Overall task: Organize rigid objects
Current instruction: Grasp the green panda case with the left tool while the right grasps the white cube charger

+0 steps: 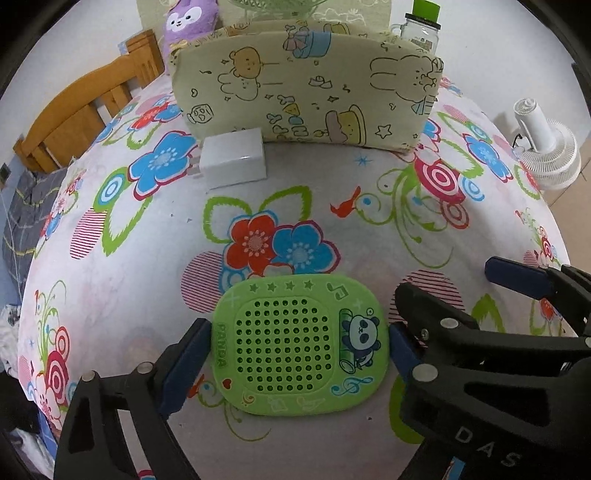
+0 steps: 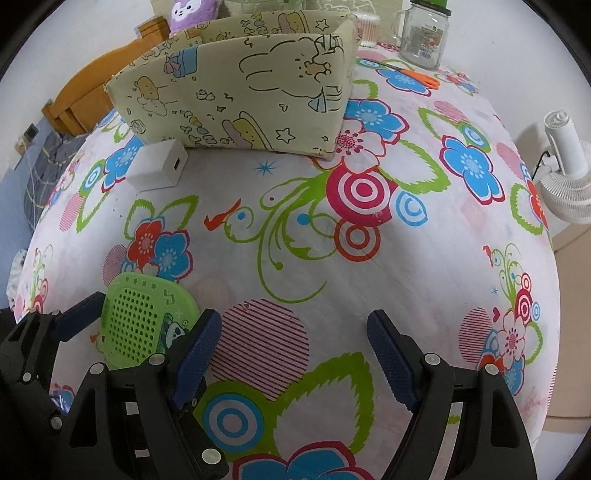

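A green panda case with a perforated face (image 1: 299, 347) lies flat on the floral tablecloth. My left gripper (image 1: 299, 343) has its blue pads against both sides of the case. It also shows in the right wrist view (image 2: 144, 321), with the left gripper (image 2: 136, 317) around it. A white charger block (image 1: 234, 158) lies by the cream cartoon-print fabric bin (image 1: 310, 85), also seen in the right wrist view (image 2: 159, 168) beside the bin (image 2: 240, 92). My right gripper (image 2: 293, 332) is open and empty over the cloth, right of the case.
A glass jar with a green lid (image 2: 424, 35) stands behind the bin. Orange scissors (image 2: 421, 77) lie near it. A purple plush (image 1: 188, 22) sits at the back left. A wooden chair (image 1: 81, 114) stands left of the table, a white fan (image 2: 569, 166) to the right.
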A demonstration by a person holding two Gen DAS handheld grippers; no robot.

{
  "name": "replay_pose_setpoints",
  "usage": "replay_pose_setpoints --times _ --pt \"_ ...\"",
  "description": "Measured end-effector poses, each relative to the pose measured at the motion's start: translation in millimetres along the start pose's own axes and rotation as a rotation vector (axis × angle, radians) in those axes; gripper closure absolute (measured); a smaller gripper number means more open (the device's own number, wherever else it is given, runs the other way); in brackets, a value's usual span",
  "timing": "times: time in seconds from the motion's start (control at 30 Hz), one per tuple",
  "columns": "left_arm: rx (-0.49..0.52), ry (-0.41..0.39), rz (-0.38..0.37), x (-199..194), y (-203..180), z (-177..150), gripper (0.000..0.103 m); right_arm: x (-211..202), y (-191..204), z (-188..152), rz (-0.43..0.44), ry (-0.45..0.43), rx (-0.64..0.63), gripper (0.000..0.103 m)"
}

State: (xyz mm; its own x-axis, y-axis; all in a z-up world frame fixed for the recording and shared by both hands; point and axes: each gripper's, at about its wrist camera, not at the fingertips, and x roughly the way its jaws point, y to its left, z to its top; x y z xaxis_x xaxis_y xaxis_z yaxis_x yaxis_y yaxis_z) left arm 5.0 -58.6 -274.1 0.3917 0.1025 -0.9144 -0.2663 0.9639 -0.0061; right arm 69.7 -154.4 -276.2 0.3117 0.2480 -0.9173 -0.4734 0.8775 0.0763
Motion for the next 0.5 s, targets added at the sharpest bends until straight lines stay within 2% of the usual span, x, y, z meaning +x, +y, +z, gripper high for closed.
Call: replay_pose_setpoints --times 0.5 --pt "0.051 -0.013 0.002 -5 16 17 0.008 0 22 19 0.018 -0.016 0.019 0.02"
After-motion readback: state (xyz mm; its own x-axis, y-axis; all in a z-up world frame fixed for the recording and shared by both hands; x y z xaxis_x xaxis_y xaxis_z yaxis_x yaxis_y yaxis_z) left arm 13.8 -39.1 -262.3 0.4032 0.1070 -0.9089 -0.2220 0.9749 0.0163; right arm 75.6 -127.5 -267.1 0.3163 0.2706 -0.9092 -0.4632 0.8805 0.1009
